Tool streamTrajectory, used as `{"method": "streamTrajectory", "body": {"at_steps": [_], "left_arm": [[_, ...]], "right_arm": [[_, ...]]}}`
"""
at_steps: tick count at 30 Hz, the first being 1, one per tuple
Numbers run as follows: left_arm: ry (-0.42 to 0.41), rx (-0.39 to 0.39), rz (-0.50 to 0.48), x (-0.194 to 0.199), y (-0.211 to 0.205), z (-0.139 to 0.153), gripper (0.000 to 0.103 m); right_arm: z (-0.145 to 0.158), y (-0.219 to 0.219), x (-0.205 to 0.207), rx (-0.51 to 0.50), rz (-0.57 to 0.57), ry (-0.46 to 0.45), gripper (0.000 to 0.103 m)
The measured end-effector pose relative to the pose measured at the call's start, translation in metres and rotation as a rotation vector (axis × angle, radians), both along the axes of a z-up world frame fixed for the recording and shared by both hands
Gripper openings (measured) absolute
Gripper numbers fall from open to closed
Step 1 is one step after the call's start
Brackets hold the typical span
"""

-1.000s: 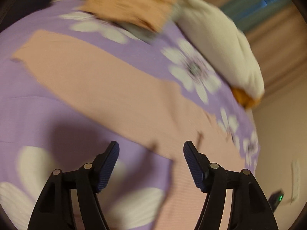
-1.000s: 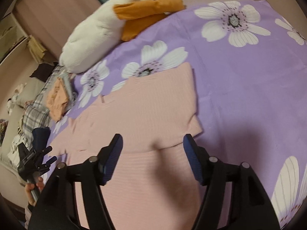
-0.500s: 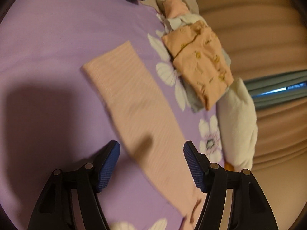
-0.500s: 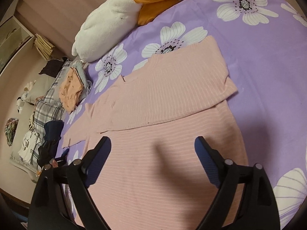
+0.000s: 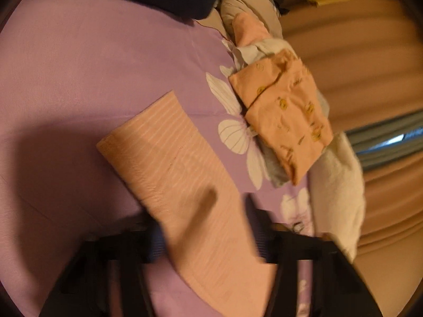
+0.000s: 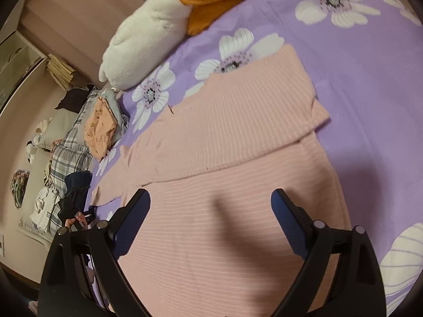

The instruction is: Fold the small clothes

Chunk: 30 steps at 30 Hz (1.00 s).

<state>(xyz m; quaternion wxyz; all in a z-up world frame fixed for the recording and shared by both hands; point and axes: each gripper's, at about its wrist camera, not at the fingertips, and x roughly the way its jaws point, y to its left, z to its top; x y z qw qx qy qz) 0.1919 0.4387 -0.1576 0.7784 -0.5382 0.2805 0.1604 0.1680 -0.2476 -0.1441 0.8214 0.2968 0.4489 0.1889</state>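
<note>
Left wrist view, item one: pink striped top (image 5: 185, 185), its sleeve lying flat on the purple flowered bedspread (image 5: 79, 79). The sleeve's long axis runs from its cuff, far from the camera, straight back between the fingers of the left gripper (image 5: 208, 240). Jaws closing, the sleeve fabric between them; blur hides whether the pads press on it yet, so a grip cannot be confirmed.

Item two, right wrist view: right gripper (image 6: 211, 224), jaws wide and holding nothing, poised above the body panel of the same pink striped top (image 6: 224, 211). The top lies partly folded, an upper layer turned over the lower one.

Item three: folded orange printed garment (image 5: 285, 121), beyond the sleeve on its right, well apart (already stacked, by the look of it). White plush toy (image 6: 148, 42) farther off along the bed's edge.

Judgement: the left gripper is the nearer to the sleeve, which lies lengthwise ahead of it; folding it inward likely falls to that hand.
</note>
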Motion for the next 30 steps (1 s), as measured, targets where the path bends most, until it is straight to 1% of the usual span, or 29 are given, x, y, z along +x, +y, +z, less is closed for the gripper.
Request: {"method": "streamTrajectory", "body": {"at_steps": [1, 2, 4, 6, 8, 11, 13, 14, 16, 19, 20, 22, 23, 25, 27, 28, 29, 30], "left_arm": [[0.019, 0.019, -0.027, 0.003, -0.003, 0.002, 0.015], [0.024, 0.029, -0.039, 0.004, -0.006, 0.002, 0.005], [0.028, 0.065, -0.06, 0.004, -0.013, 0.01, 0.004], [0.016, 0.119, -0.097, 0.007, -0.026, 0.028, 0.004], [0.007, 0.185, -0.142, 0.012, -0.043, 0.048, 0.004], [-0.051, 0.265, -0.239, 0.023, -0.079, 0.084, 0.004], [-0.076, 0.294, -0.286, 0.031, -0.101, 0.101, 0.004], [-0.096, 0.31, -0.325, 0.037, -0.118, 0.111, 0.004], [-0.107, 0.336, -0.381, 0.047, -0.145, 0.122, 0.004], [-0.11, 0.351, -0.457, 0.061, -0.184, 0.129, 0.004], [-0.11, 0.365, -0.496, 0.067, -0.206, 0.13, 0.004], [-0.11, 0.387, -0.546, 0.074, -0.234, 0.131, 0.004], [-0.106, 0.408, -0.581, 0.079, -0.257, 0.132, 0.004], [-0.101, 0.442, -0.625, 0.084, -0.287, 0.131, 0.004], [-0.09, 0.499, -0.681, 0.09, -0.329, 0.131, 0.004], [-0.083, 0.526, -0.707, 0.093, -0.348, 0.129, 0.004], [-0.078, 0.543, -0.722, 0.093, -0.358, 0.126, 0.004], [-0.07, 0.577, -0.755, 0.095, -0.381, 0.123, 0.004]], "right_arm": [[-0.002, 0.0, 0.0, 0.003, -0.001, 0.005, 0.093], [-0.005, 0.0, -0.001, 0.005, 0.0, 0.015, 0.091], [-0.011, -0.002, -0.001, 0.025, -0.005, 0.039, 0.088], [-0.019, -0.005, -0.001, 0.059, -0.011, 0.074, 0.081], [-0.025, -0.011, -0.003, 0.09, -0.028, 0.096, 0.079], [-0.025, -0.017, -0.008, 0.124, -0.034, 0.086, 0.079], [-0.025, -0.018, -0.01, 0.129, -0.03, 0.083, 0.079], [-0.026, -0.02, -0.012, 0.138, -0.028, 0.083, 0.079], [-0.026, -0.022, -0.015, 0.151, -0.025, 0.08, 0.079], [-0.026, -0.028, -0.018, 0.166, -0.026, 0.072, 0.08], [-0.026, -0.03, -0.02, 0.171, -0.027, 0.068, 0.08], [-0.026, -0.035, -0.022, 0.183, -0.031, 0.061, 0.08], [-0.025, -0.038, -0.023, 0.19, -0.032, 0.056, 0.08], [-0.026, -0.043, -0.025, 0.197, -0.041, 0.05, 0.08], [-0.026, -0.05, -0.028, 0.208, -0.052, 0.044, 0.08], [-0.027, -0.053, -0.029, 0.213, -0.055, 0.042, 0.081], [-0.028, -0.057, -0.031, 0.219, -0.061, 0.041, 0.081], [-0.028, -0.059, -0.032, 0.222, -0.066, 0.042, 0.081]]}}
